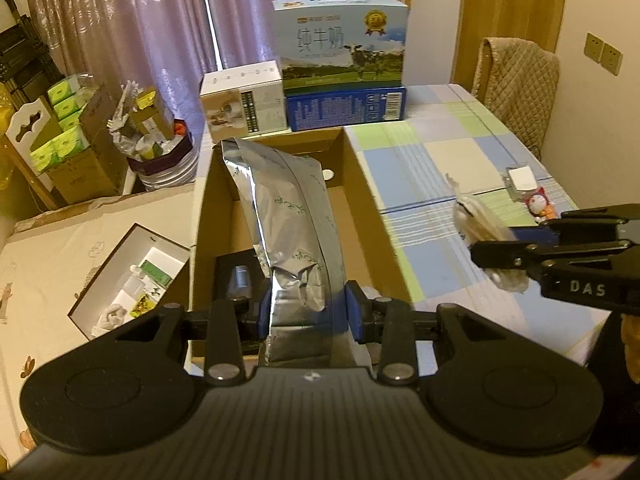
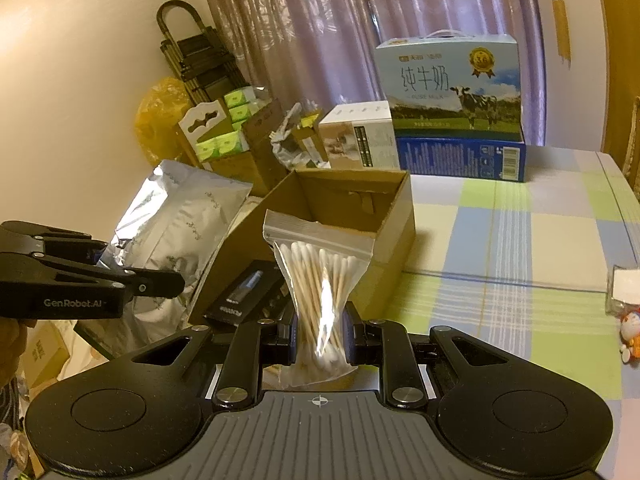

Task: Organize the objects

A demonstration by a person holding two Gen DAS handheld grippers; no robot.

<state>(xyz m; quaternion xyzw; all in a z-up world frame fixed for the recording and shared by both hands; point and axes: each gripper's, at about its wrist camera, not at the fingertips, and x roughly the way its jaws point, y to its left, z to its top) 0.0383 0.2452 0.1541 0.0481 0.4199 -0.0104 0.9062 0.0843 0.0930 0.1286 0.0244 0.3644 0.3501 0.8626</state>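
Foil pouch [image 1: 296, 240] and swab bag [image 2: 320, 280], both clamped over the carton [image 1: 372, 200].
Left gripper [image 1: 308, 312] pinches the pouch above the carton's open top; right gripper [image 2: 322, 336] squeezes the swab bag at its near edge; milk box [image 1: 340, 46] beyond.

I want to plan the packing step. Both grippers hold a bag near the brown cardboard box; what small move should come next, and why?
Probably lower the left gripper so the silver foil pouch settles into the open brown cardboard box. The pouch already hangs over the box, while the right gripper holds its clear zip bag of cotton swabs beside it.
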